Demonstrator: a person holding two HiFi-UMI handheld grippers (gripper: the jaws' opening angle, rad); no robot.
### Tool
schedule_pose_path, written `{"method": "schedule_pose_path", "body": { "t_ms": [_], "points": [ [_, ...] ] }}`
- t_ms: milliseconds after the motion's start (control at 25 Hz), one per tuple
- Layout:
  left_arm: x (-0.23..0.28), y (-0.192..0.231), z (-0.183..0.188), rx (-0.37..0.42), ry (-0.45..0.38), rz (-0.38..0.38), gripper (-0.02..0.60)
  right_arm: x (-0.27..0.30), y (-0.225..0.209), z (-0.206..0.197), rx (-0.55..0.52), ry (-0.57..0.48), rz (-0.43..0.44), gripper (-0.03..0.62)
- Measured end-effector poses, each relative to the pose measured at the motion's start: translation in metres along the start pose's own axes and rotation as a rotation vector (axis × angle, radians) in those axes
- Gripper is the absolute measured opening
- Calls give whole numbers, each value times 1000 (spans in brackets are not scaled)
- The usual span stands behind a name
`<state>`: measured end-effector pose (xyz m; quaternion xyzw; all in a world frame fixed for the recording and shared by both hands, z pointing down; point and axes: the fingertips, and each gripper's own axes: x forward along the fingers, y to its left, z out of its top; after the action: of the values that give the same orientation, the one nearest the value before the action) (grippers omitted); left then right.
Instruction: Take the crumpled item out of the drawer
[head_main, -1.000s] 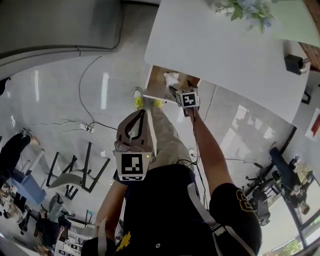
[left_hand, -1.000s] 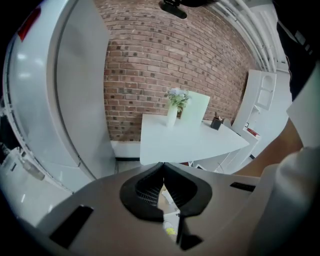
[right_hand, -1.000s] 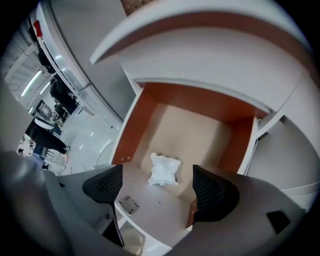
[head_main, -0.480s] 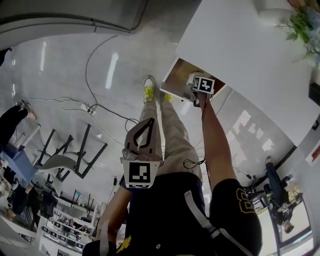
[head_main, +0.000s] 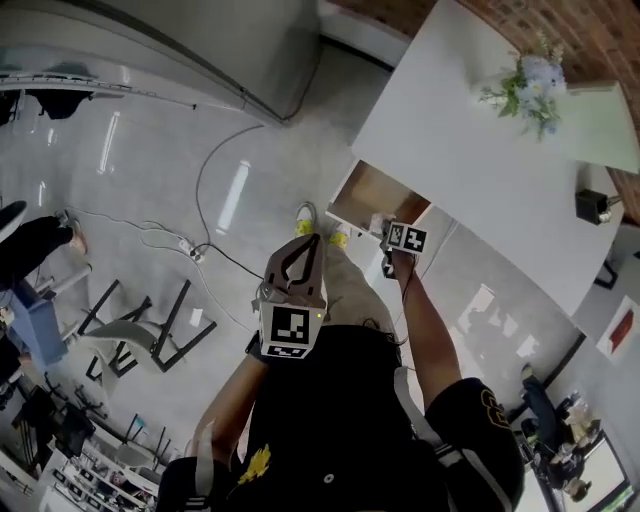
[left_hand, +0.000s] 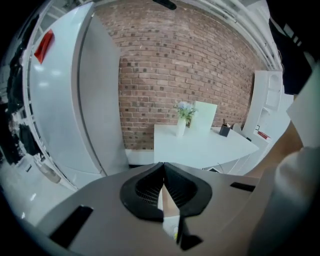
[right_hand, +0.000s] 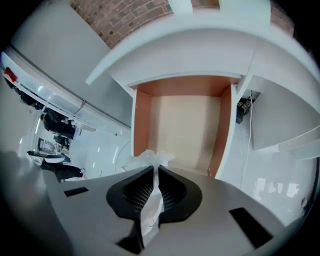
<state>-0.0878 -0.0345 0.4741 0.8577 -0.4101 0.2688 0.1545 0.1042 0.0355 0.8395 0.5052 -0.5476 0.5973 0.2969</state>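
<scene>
The drawer (head_main: 372, 197) stands pulled out from under the white table (head_main: 480, 170); its wooden floor (right_hand: 185, 127) looks bare. My right gripper (head_main: 384, 232) hovers at the drawer's front edge, its jaws closing on the crumpled item (right_hand: 146, 161), a white wad. The wad sticks out ahead of the right gripper (right_hand: 156, 171) and trails down between the pads. My left gripper (head_main: 312, 241) hangs shut and empty near the person's chest, away from the drawer. In its own view the left gripper (left_hand: 163, 166) points at the table and a brick wall.
A vase of flowers (head_main: 527, 85) and a small black holder (head_main: 592, 206) stand on the table. Cables and a power strip (head_main: 190, 252) lie on the shiny floor. Black-legged chairs (head_main: 140, 335) are at the left. The person's yellow-green shoes (head_main: 304, 219) stand before the drawer.
The white wad lay in the drawer a second ago with the right gripper open beside it. The right jaws have since come together on it and drawn back toward the drawer's front.
</scene>
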Motion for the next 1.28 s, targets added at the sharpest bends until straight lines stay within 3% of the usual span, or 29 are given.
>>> {"method": "schedule_pose_path", "body": {
  "t_ms": [200, 400, 560, 840, 1040, 1280],
  "points": [
    [-26, -2, 48, 43, -64, 31, 18, -106, 21, 29, -18, -162, 80, 49],
    [-42, -3, 91, 86, -131, 22, 18, -225, 59, 90, -32, -473, 167, 49],
    [-52, -29, 109, 150, -158, -19, 18, -318, 61, 106, -23, -690, 153, 49],
    [-50, -52, 160, 261, -304, -120, 18, -465, 84, 115, -77, -1060, 103, 49],
    [-48, -56, 167, 276, -347, -148, 18, -522, 104, 107, -106, -1190, 85, 49],
    [-56, -67, 168, 287, -361, -184, 18, -561, 127, 99, -247, -1264, 17, 46]
  ]
}}
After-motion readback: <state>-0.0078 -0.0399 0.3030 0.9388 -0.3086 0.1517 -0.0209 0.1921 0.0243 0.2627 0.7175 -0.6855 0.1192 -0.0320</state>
